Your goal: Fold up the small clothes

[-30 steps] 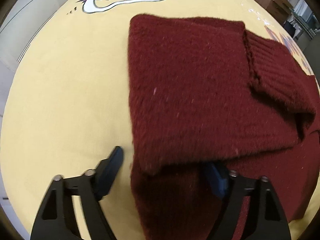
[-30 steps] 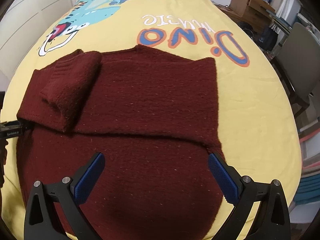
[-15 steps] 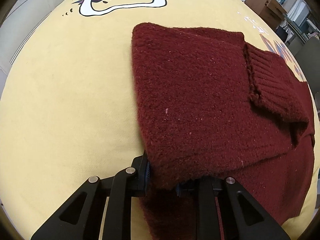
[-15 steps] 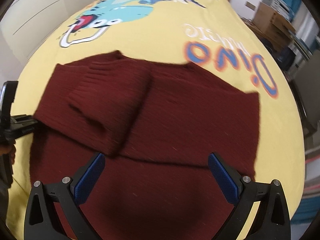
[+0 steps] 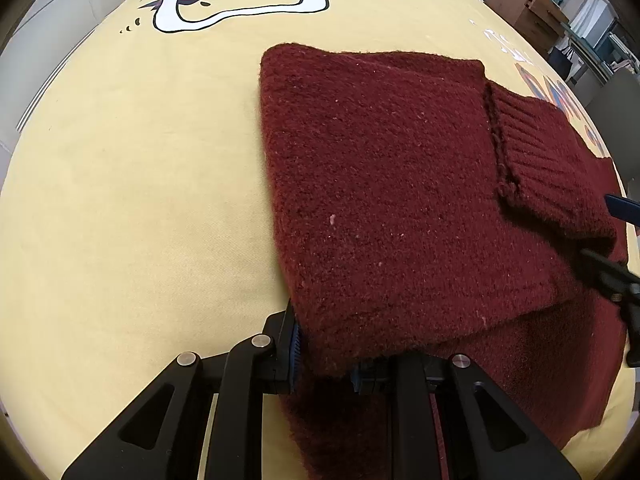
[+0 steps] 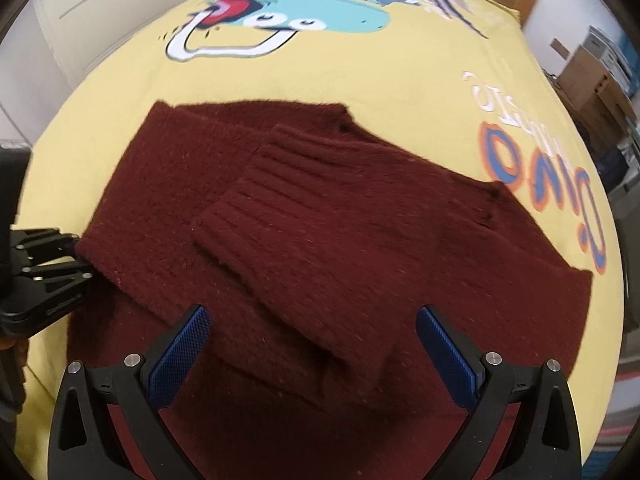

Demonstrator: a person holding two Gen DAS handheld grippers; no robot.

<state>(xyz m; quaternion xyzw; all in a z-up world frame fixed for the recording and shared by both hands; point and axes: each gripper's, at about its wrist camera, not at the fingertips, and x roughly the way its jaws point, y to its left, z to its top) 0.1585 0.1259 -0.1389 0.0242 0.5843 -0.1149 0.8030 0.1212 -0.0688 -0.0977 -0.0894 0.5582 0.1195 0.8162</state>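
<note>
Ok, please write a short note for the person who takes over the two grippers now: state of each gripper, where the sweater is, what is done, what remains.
Left gripper: shut on the near left corner of the dark red sweater.
Right gripper: open, above the sweater, holding nothing.
Sweater: on the yellow dinosaur bedspread.
Done: one fold; a ribbed cuff lies on top.
Left: probably grip the right side and fold again.
</note>
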